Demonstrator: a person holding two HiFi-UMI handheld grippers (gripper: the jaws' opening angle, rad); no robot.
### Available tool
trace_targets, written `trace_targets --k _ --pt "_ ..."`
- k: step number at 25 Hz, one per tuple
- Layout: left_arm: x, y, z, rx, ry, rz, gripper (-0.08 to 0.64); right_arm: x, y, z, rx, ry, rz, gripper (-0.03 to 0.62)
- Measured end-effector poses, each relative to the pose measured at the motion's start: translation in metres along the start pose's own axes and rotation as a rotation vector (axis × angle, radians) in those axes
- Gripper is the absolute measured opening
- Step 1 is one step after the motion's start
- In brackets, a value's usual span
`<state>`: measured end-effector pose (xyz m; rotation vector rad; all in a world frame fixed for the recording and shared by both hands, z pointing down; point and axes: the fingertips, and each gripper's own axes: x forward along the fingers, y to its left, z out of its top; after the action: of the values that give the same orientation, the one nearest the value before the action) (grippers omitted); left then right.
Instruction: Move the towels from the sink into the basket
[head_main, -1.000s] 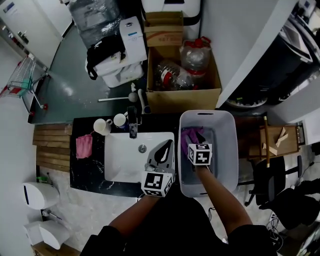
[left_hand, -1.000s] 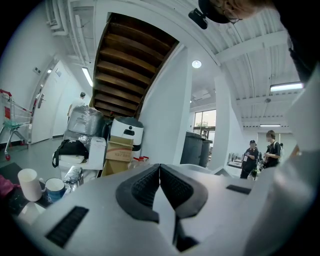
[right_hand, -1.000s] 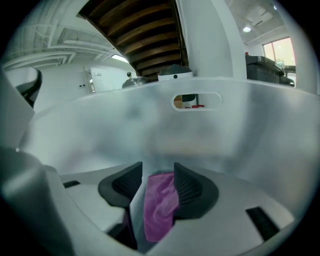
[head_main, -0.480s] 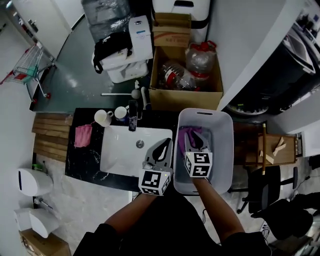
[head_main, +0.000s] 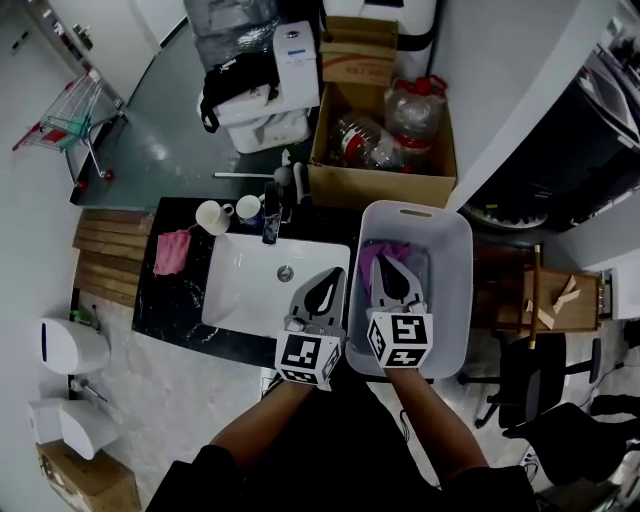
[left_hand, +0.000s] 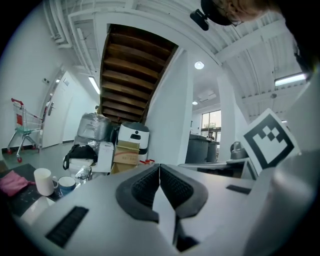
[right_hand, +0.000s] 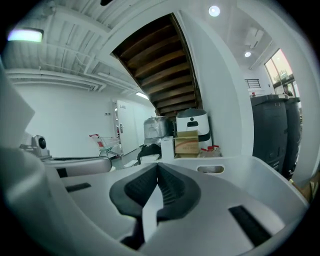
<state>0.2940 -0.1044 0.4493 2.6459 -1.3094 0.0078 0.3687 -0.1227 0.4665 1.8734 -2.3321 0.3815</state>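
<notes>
A purple towel (head_main: 384, 254) lies bunched at the far end of the white basket (head_main: 455, 300). My right gripper (head_main: 390, 270) hovers above the basket's near half, apart from the towel; its jaws have just closed with nothing between them. In the right gripper view the shut right gripper (right_hand: 158, 167) points along the basket's rim (right_hand: 215, 170). My left gripper (head_main: 328, 280) is shut and empty over the right edge of the white sink (head_main: 245, 290). No towel shows in the basin. A pink towel (head_main: 172, 252) lies on the black counter left of the sink.
A dark faucet (head_main: 270, 225) and two mugs (head_main: 212, 215) stand behind the sink. A cardboard box (head_main: 385, 130) of plastic bottles sits on the floor beyond the basket. A wooden stool (head_main: 555, 295) stands right of the basket. A wooden slatted shelf (head_main: 105, 260) adjoins the counter's left end.
My right gripper has lifted up out of the basket and back toward me, its jaws closing empty. The purple towel stays in the basket. My left gripper has barely moved.
</notes>
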Motion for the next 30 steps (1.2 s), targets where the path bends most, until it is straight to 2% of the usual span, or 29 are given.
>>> trace_targets --k 4,8,15,18,20,30 --pt "-0.005 -0.004 0.001 -0.015 -0.008 -0.044 0.015 -0.012 0.01 0.01 -0.065 -0.037 -0.025 0.017" --pt "-0.011 -0.007 0.008 -0.018 -0.013 -0.079 0.015 -0.025 0.019 0.022 -0.09 -0.064 -0.056 0.017" --pt "-0.025 0.0 0.021 0.04 -0.024 -0.1 0.014 -0.042 0.043 0.043 -0.131 -0.114 -0.087 0.017" --pt "-0.035 0.006 0.026 -0.022 -0.047 -0.136 0.014 -0.047 0.055 0.05 -0.142 -0.13 -0.091 0.017" --pt "-0.042 0.014 0.028 -0.058 -0.051 -0.132 0.014 -0.049 0.065 0.053 -0.141 -0.135 -0.086 0.017" --pt "-0.09 0.062 0.031 -0.053 -0.056 -0.077 0.014 -0.048 0.13 0.057 -0.145 -0.14 -0.039 0.017"
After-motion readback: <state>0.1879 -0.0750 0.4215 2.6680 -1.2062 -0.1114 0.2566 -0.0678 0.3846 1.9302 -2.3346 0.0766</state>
